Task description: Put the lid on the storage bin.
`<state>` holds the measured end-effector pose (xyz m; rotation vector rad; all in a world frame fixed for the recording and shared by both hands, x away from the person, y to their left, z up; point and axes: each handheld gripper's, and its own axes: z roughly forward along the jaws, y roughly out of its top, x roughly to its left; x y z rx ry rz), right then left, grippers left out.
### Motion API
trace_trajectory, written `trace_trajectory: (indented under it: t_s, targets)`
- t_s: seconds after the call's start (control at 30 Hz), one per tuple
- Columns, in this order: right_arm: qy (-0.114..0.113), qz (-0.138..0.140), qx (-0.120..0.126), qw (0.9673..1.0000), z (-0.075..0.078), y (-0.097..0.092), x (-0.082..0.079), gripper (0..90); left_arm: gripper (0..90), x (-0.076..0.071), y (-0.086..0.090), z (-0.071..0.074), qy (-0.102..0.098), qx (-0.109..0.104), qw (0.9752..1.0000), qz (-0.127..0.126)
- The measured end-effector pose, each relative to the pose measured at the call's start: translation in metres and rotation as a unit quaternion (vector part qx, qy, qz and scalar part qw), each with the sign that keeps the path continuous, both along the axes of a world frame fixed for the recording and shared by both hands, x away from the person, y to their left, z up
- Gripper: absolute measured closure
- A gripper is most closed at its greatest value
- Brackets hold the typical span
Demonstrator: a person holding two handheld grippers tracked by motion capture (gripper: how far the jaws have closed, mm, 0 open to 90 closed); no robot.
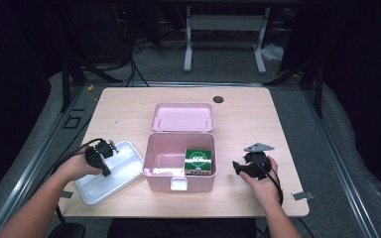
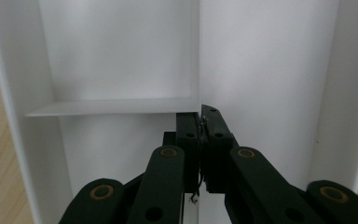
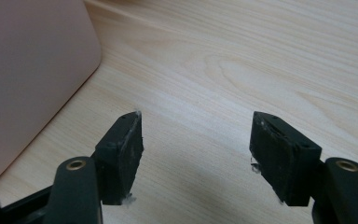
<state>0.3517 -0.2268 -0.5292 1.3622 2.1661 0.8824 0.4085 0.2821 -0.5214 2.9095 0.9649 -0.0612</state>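
A white tray [image 1: 110, 179] lies at the table's front left. My left gripper [image 1: 110, 148] reaches down into it from the near-left side. In the left gripper view, the left gripper [image 2: 200, 126] is shut on a thin upright divider wall [image 2: 199, 56] inside the tray [image 2: 121, 46]. An open pink box [image 1: 155, 171] stands in the middle, with a green and white carton [image 1: 199, 161] inside at its right. My right gripper [image 1: 238, 166] hovers open to the right of the box. In its own view the right gripper [image 3: 196, 154] has nothing between its jaws, and the pink box wall [image 3: 28, 70] is on the left.
The pink lid [image 1: 182, 117] lies flat behind the box. A small dark round hole [image 1: 218, 99] is at the table's [image 1: 258, 124] far edge. Table-frame legs and cables stand on the floor beyond the table. Bare wood [image 3: 261, 60] lies under the right gripper.
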Motion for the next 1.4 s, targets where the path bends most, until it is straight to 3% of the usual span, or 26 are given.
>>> trace_trajectory:
  t_s: [0.43, 0.8, 1.03, 1.4]
  targets:
    - [-0.001, 0.003, 0.000, 1.0000, -0.001, 0.001, 0.000, 34.6, 89.0, 0.001, -0.003, 0.001, 0.002, 0.016, 0.9999, -0.001]
    - [-0.001, 0.001, 0.000, 1.0000, -0.001, 0.001, 0.000, 34.8, 89.2, 0.001, 0.002, 0.012, 0.009, 0.012, 0.9999, 0.007]
    - [-0.002, 0.000, 0.000, 1.0000, -0.001, 0.001, 0.000, 34.8, 89.2, -0.001, 0.009, 0.033, 0.001, 0.014, 0.9998, 0.012]
    - [0.000, 0.000, 0.000, 1.0000, 0.000, 0.000, 0.000, 34.8, 89.2, -0.005, 0.015, 0.078, -0.020, 0.015, 0.9996, 0.013]
